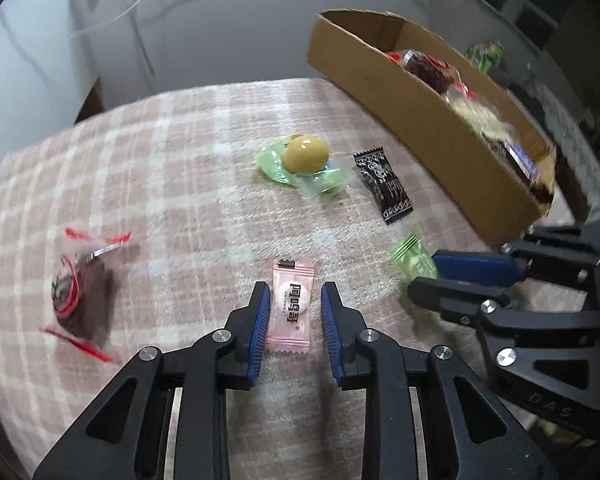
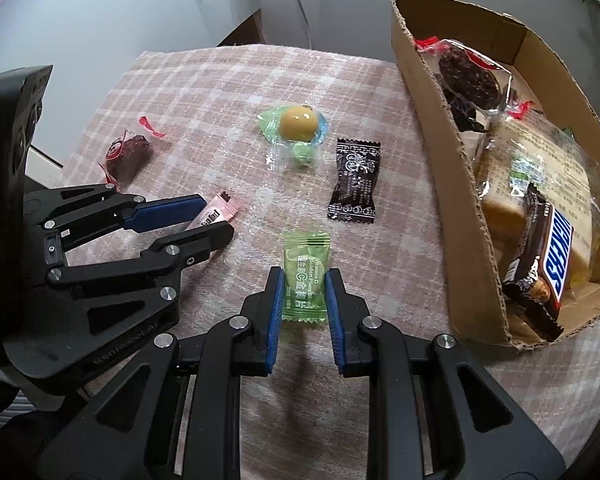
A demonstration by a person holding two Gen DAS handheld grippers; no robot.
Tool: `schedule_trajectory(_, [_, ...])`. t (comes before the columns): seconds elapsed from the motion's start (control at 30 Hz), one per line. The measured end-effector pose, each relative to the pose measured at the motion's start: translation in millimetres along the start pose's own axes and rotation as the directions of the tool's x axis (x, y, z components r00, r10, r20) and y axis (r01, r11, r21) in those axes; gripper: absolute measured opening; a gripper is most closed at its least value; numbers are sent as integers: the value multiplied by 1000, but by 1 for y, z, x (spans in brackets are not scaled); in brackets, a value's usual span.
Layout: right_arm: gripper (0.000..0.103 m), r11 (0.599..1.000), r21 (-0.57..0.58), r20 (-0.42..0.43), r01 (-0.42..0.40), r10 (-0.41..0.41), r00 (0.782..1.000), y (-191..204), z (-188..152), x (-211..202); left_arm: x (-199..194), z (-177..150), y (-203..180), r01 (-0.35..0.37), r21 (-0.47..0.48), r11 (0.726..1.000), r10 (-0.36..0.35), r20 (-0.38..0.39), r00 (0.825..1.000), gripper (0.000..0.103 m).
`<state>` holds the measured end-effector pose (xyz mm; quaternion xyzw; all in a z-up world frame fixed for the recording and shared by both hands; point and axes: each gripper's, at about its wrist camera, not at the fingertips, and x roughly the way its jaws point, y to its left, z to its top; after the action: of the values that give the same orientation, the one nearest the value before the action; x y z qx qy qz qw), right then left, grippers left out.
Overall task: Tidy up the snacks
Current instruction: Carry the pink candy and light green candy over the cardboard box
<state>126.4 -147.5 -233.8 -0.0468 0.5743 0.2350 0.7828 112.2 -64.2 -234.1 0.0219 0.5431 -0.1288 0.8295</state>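
Roughly, per view:
Left gripper [image 1: 292, 300]: jaws straddle pink candy [image 1: 291, 304] on the plaid worktop [image 1: 160, 184]; slim gaps both sides, not pinching.
Right gripper [image 2: 300, 292]: jaws pinching green candy [image 2: 305, 280], lying on the worktop.
Cardboard box [image 2: 452, 184]: snacks overlap; lower ones hidden.
Dark red snack [image 1: 80, 296]: blurred, label unreadable.

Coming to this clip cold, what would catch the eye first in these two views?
Two black claws side by side over a pink checked cloth: the left claw straddles a pink candy, and the right claw has a green candy between its pads. At the right stands a cardboard box, already holding a Snickers bar and other packets.
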Motion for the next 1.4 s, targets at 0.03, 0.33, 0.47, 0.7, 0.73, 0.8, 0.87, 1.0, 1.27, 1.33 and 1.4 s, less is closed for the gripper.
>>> schedule_trajectory(0.03, [22,1000,1,5,1,-1,1000,0,0,-1,0,-1,-2,-17,17,1000,17,2,1000,22])
schedule_trajectory(0.33, [22,999,19,64,-27,26,998,-2,3,-24,-12,-4,22,27,-97,995,-25,23,999,18])
schedule_trajectory(0.47, [22,999,22,104,-34,31,994,-4,6,-41,-28,-3,27,58,-132,989,-52,55,997,18])
schedule_trajectory(0.7, [22,998,58,176,-15,5,984,-26,13,-76,-51,25,13,107,-112,988,-93,125,988,18])
schedule_trajectory(0.73, [22,998,65,186,-7,-6,983,-32,14,-81,-55,32,9,117,-105,988,-102,137,985,18])
schedule_trajectory(0.8, [22,997,78,199,10,-25,980,-42,15,-90,-59,39,6,129,-96,987,-114,150,982,18])
schedule_trajectory(0.87, [22,995,100,212,27,-48,976,-56,16,-98,-62,51,-2,144,-77,987,-130,163,978,18])
schedule_trajectory(1.0, [22,988,140,220,57,-87,972,-82,16,-107,-59,70,-18,166,-49,985,-155,175,972,18])
schedule_trajectory(1.27, [22,974,206,211,95,-139,967,-127,15,-111,-46,98,-52,204,18,979,-204,160,966,18])
schedule_trajectory(1.33, [22,970,219,206,104,-151,967,-136,14,-111,-41,103,-61,210,31,977,-212,151,966,18])
schedule_trajectory(1.4, [22,967,230,199,111,-158,967,-146,12,-109,-38,105,-67,215,39,976,-218,143,965,18])
